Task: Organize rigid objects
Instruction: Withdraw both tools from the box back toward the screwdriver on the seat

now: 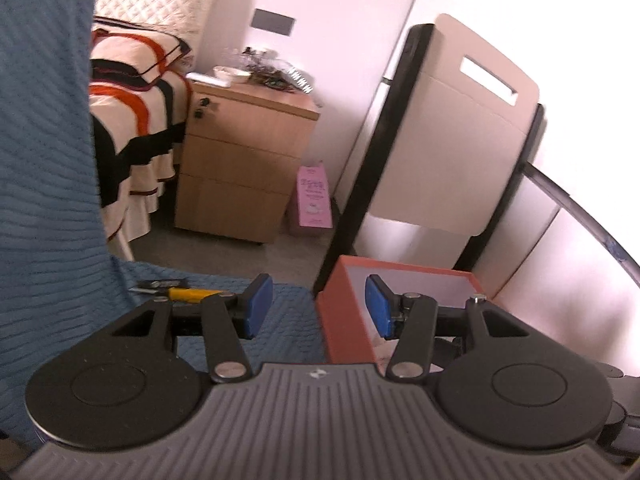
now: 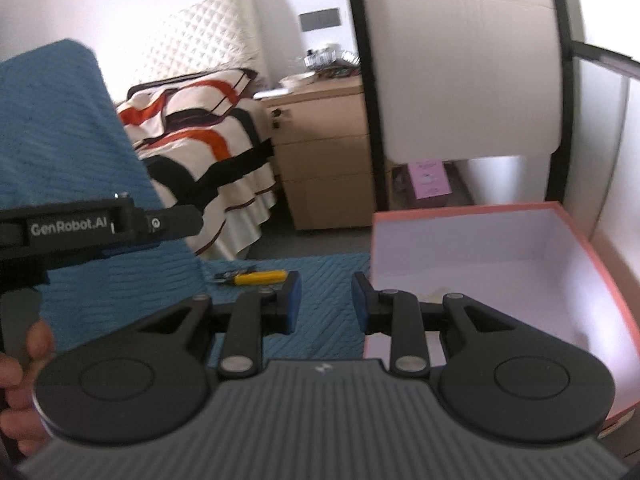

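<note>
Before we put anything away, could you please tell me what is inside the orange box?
The orange box shows a bare white interior, with a faint yellowish mark on the floor. The right claw covers the near-left corner, so that part cannot be checked.

Bright overexposed daylight from the right, motion blur, fisheye-bent edges.
</note>
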A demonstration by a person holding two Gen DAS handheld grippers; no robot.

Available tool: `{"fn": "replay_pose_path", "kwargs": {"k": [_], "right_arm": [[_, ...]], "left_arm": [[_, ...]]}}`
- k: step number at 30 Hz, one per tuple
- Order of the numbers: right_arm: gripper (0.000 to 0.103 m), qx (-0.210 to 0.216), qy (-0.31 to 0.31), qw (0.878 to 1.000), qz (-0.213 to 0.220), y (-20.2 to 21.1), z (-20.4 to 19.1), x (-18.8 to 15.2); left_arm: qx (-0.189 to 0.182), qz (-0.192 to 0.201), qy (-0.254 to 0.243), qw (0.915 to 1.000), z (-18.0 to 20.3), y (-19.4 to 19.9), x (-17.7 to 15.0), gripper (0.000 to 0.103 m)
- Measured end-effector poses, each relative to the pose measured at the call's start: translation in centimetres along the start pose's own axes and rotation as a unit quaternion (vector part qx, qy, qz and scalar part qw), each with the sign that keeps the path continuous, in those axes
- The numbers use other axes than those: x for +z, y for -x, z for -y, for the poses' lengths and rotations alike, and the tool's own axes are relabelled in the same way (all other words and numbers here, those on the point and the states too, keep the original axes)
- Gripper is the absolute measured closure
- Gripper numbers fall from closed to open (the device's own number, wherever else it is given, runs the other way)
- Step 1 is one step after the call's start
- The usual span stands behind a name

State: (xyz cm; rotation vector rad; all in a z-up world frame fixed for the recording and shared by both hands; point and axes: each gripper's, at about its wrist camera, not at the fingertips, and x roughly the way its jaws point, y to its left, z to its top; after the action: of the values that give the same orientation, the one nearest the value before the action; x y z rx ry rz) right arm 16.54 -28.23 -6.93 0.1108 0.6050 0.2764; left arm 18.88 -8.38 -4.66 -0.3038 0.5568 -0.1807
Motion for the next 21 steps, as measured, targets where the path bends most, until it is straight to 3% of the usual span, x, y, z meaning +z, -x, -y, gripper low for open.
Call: {"fn": "replay_pose_path", "kwargs": {"k": [6,21], "right_arm": [[0.072,0.018,0.018,0.999,-0.021,-0.1,-2.1,-1.0],[0.072,0.031,0.044,0.997,-0.057,-2.2,-3.6,-5.4]], "left_arm": [[0.023,0.007,0.004,0.9997,-2.1,2.1,-0.9,0.045],[0.069,-0.042,0.036,0.996,-6.9,1.7,-6.7,0.045]]}}
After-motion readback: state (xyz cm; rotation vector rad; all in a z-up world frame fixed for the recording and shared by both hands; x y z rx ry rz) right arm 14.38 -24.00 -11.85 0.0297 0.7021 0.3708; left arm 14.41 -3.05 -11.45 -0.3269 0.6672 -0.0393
